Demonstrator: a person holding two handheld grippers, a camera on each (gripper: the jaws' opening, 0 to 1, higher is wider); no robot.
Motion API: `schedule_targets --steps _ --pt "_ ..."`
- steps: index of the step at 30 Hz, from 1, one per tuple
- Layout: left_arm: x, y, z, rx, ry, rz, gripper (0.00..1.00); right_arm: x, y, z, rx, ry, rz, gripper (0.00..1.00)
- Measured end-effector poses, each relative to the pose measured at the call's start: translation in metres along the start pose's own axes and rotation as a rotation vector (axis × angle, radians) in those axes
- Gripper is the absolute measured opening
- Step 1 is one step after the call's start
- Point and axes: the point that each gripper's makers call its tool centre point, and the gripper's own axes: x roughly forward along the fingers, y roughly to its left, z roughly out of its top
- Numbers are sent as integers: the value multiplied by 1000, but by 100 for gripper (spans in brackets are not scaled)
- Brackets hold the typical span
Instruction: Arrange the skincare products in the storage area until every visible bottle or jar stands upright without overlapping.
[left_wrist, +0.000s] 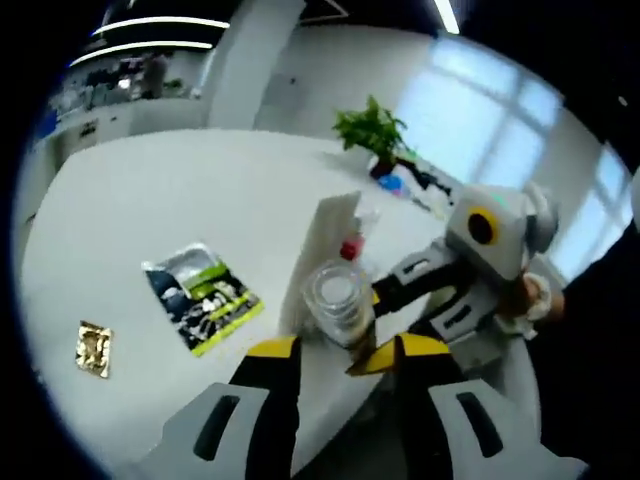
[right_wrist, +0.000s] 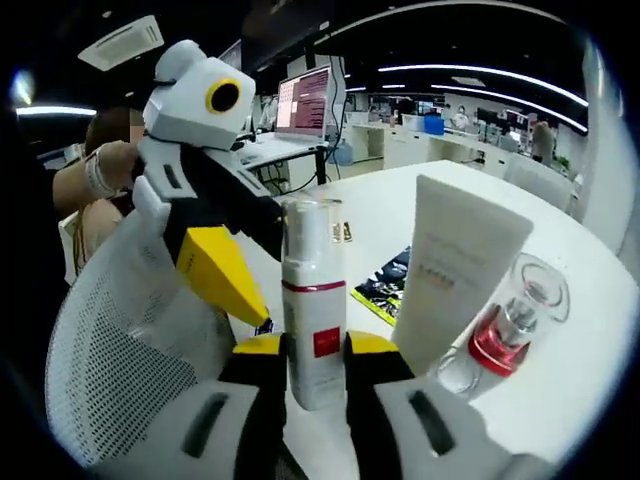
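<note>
White round bench (left_wrist: 180, 200) carries the skincare items near its edge closest to the person. Right tool (right_wrist: 315, 352), seen in the right gripper view, is clamped on a white pump bottle (right_wrist: 312, 300) with a red label band; the bottle stands upright between the yellow-tipped jaws, at the bench edge. Just beside it stand a white squeeze tube (right_wrist: 455, 270), upright on its cap, and a clear glass bottle with red base (right_wrist: 515, 320), tilted toward the camera. Left tool (left_wrist: 335, 360), in the left gripper view, has its jaws spread with nothing between them; just beyond the tips sits the bottle's clear cap (left_wrist: 337, 295). A green-and-black sachet (left_wrist: 205, 295) and a small gold packet (left_wrist: 93, 348) lie flat farther in on the bench. A potted plant (left_wrist: 372, 130) stands at the far edge.
</note>
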Motion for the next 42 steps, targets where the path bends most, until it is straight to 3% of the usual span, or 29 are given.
schedule_targets --steps 2,4,10,14,26,36,38,40,42 --pt "3 -1 3 -43 -33 12 31 0 0 0 13 -5 1 21" --pt "6 -3 -1 -90 -29 -1 29 0 0 1 16 -10 -3 21" --pt "10 -3 -2 -90 -51 20 28 0 -1 2 37 -13 -14 21" --pt "11 -2 10 -142 -134 42 26 1 -1 0 49 -12 -19 21" --pt "19 1 12 -159 -195 109 20 2 -4 0 86 -20 -47 21" --pt "17 3 6 -142 -147 114 19 5 -1 -4 71 4 -30 23" --pt "19 3 3 -118 -113 120 19 5 0 -4 63 5 -29 24" --pt "18 13 -2 -35 -73 180 19 4 -1 -5 55 14 -36 25" --pt "20 13 -7 -26 -46 178 19 3 -2 -9 57 34 -37 25"
